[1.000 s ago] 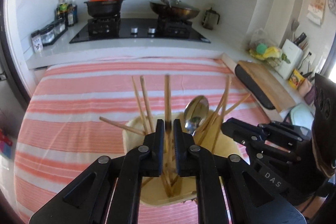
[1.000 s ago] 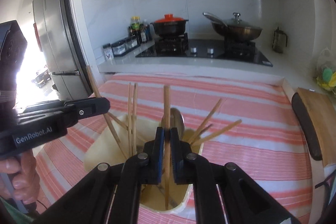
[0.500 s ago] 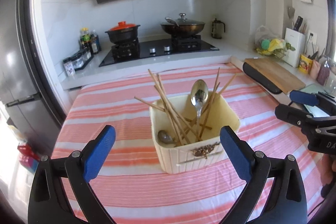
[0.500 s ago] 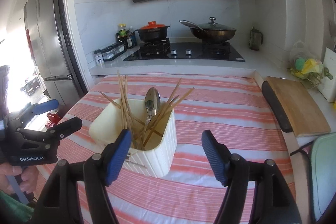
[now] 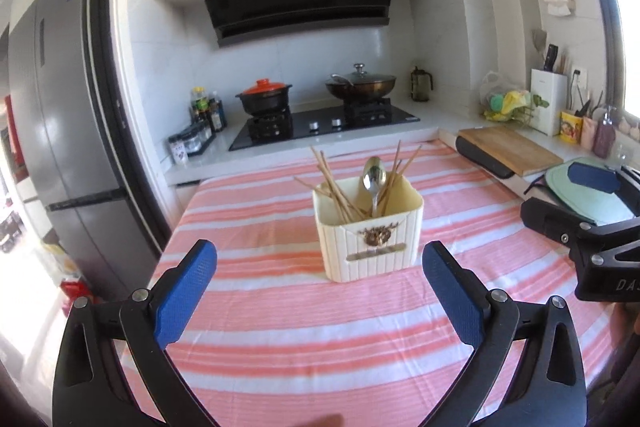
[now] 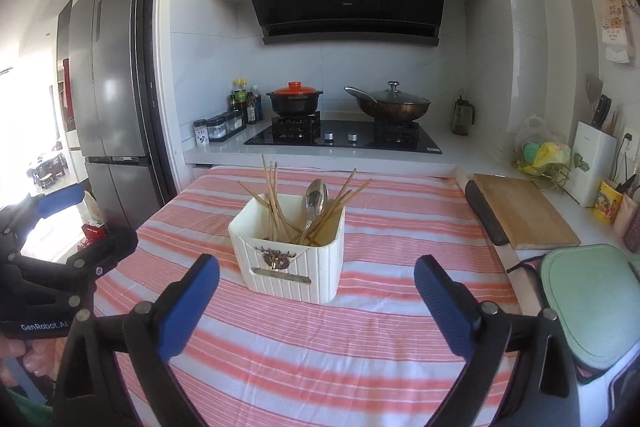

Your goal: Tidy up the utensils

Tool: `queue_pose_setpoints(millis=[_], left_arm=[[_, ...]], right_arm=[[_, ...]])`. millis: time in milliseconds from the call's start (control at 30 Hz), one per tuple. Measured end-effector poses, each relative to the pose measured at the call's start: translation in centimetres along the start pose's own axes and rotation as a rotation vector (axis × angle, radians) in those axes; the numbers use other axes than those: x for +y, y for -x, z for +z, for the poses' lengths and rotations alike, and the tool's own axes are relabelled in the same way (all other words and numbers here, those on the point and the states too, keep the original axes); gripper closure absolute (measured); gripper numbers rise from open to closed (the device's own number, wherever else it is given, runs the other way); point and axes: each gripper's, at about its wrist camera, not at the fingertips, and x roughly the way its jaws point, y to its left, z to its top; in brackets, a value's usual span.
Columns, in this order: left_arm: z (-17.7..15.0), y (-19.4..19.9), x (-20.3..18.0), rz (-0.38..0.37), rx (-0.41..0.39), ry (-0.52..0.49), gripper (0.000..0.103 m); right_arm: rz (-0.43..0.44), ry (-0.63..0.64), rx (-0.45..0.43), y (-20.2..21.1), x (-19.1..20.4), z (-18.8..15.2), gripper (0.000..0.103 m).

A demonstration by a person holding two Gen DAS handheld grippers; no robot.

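Observation:
A cream ribbed utensil holder (image 5: 370, 239) (image 6: 290, 259) stands on the striped cloth. Several wooden chopsticks (image 5: 336, 187) (image 6: 274, 199) and a metal spoon (image 5: 374, 175) (image 6: 315, 199) stand inside it. My left gripper (image 5: 320, 291) is open and empty, held back from the holder on its near side. My right gripper (image 6: 316, 301) is open and empty, also back from the holder. Each gripper shows at the edge of the other's view: the right one (image 5: 576, 215) and the left one (image 6: 60, 227).
A pink and white striped cloth (image 5: 280, 327) covers the table. Behind it is a counter with a hob, a red-lidded pot (image 6: 295, 99) and a wok (image 6: 392, 105). A wooden cutting board (image 6: 524, 211) and a green board (image 6: 588, 291) lie at the right. A fridge (image 6: 108, 87) stands left.
Both grippers were shut on chopsticks over the holder. They opened, let the chopsticks drop in, and pulled back and up away from the holder.

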Motion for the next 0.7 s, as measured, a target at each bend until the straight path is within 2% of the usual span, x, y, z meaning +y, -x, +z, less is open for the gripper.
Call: queue_pose_setpoints(millis=[133, 300, 333, 500, 700], left_arm=[[-1.5, 2.9, 1.2, 0.008, 0.012, 0.055, 0.0], [-1.3, 5.8, 2.3, 0.188, 0.003, 0.118, 0.0], [-1.2, 6.3, 2.4, 0.188, 0.004, 0.117, 0.0], [-0.9, 8.0, 3.0, 0.08, 0.05, 0.159, 0.0], [-0.8, 9.2, 2.9, 0.073, 0.04, 0.171, 0.0]], right_arm=[[-0.007, 0.02, 0.048, 2.7, 1.6, -1.0, 0.001], [-0.014, 0.004, 0.06, 6.2, 2.7, -1.6, 0.001], [-0.014, -0.001, 0.057, 6.7, 2.8, -1.5, 0.001], [0.005, -0.021, 0.032, 9.4, 3.1, -0.7, 0.001], [0.022, -0.024, 0.013, 11.5, 4.1, -0.4, 0.001]])
